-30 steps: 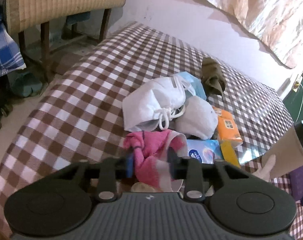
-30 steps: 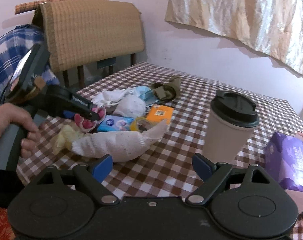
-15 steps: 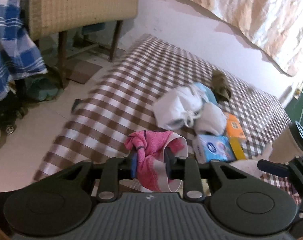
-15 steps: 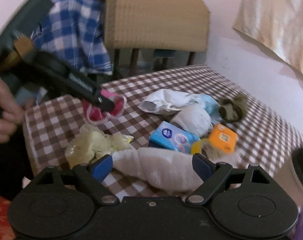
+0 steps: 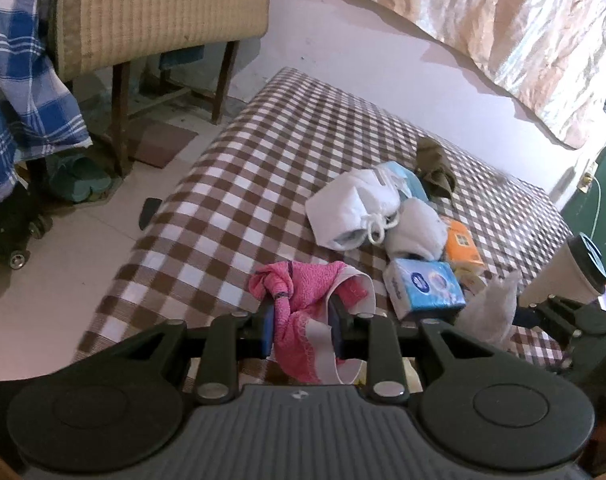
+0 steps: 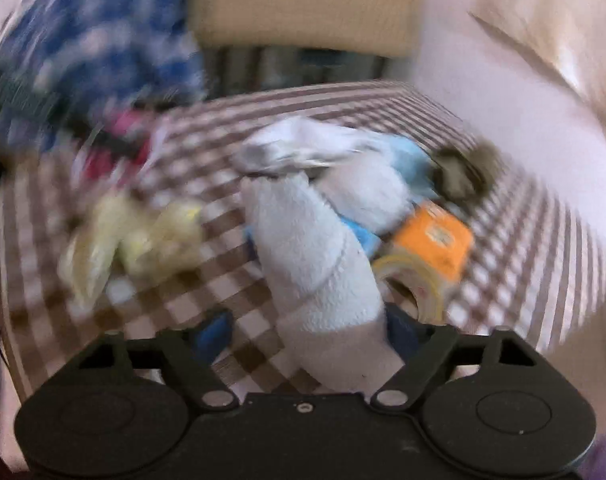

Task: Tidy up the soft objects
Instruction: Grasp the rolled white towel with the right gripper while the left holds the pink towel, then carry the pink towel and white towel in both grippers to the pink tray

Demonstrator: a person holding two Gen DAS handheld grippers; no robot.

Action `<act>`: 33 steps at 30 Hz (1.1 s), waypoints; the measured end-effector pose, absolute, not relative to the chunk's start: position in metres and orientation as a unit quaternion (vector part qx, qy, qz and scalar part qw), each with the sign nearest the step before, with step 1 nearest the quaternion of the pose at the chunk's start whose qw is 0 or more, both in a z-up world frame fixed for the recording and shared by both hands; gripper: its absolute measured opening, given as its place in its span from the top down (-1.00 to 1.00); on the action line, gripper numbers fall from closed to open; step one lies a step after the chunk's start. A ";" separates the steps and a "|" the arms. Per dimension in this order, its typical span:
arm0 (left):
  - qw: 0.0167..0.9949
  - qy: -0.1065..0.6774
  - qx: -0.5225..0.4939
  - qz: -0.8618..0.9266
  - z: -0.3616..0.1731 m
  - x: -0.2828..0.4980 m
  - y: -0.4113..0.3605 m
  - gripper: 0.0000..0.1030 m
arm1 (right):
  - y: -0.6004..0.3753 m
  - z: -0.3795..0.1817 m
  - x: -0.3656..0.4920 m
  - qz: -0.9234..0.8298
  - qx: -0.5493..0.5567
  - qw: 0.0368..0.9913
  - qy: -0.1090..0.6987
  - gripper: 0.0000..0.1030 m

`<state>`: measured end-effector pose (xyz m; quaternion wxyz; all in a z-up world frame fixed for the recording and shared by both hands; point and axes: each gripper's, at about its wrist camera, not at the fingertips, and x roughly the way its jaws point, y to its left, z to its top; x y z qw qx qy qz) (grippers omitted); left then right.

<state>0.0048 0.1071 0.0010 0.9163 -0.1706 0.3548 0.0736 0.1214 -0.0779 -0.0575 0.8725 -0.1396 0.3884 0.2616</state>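
The pink cloth (image 5: 303, 312) hangs pinched between the pads of the left gripper (image 5: 301, 322), clenched tight on it; its lower end is cut off behind the gripper body. Just right of it, the white rolled towel (image 6: 315, 264) lies on the checked tablecloth (image 5: 239, 208), running lengthwise between the fingers of the right gripper (image 6: 307, 332), whose jaws are closing. The right pad sits against the towel, while a gap shows at the left pad; heavy blur makes real contact hard to judge. Left of that gripper a yellow cloth (image 6: 135, 236) is only a smear. Ahead lie a white drawstring bag (image 5: 351, 212), a blue tissue pack (image 5: 423, 286) and an orange tissue pack (image 5: 461, 244). A lidded paper cup (image 5: 571, 276) stands rightmost, contents unseen.
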 end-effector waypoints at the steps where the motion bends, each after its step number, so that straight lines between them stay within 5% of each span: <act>1: 0.917 0.355 -0.170 0.072 0.001 0.005 0.106 0.44 | -0.087 -0.055 0.123 0.254 -0.109 0.879 0.390 -0.31; 2: 0.917 0.354 -0.170 0.070 0.001 0.005 0.105 0.44 | -0.096 -0.052 0.125 0.247 -0.082 0.883 0.391 -0.18; 6: 0.918 0.351 -0.172 0.062 0.003 0.007 0.099 0.44 | -0.106 -0.050 0.123 0.247 -0.047 0.884 0.394 -0.19; 13: 0.920 0.352 -0.165 0.053 0.005 0.006 0.088 0.44 | -0.072 -0.059 0.121 0.262 -0.135 0.876 0.383 -0.45; 15: 0.921 0.350 -0.163 0.050 0.006 0.006 0.085 0.44 | -0.075 -0.063 0.128 0.249 -0.124 0.878 0.390 -0.15; 17: 0.923 0.348 -0.161 0.047 0.009 0.006 0.083 0.44 | -0.083 -0.057 0.129 0.239 -0.091 0.884 0.390 -0.11; 33: 0.945 0.298 -0.131 0.026 0.054 0.016 0.057 0.44 | -0.118 0.028 0.113 0.213 0.003 0.921 0.327 -0.10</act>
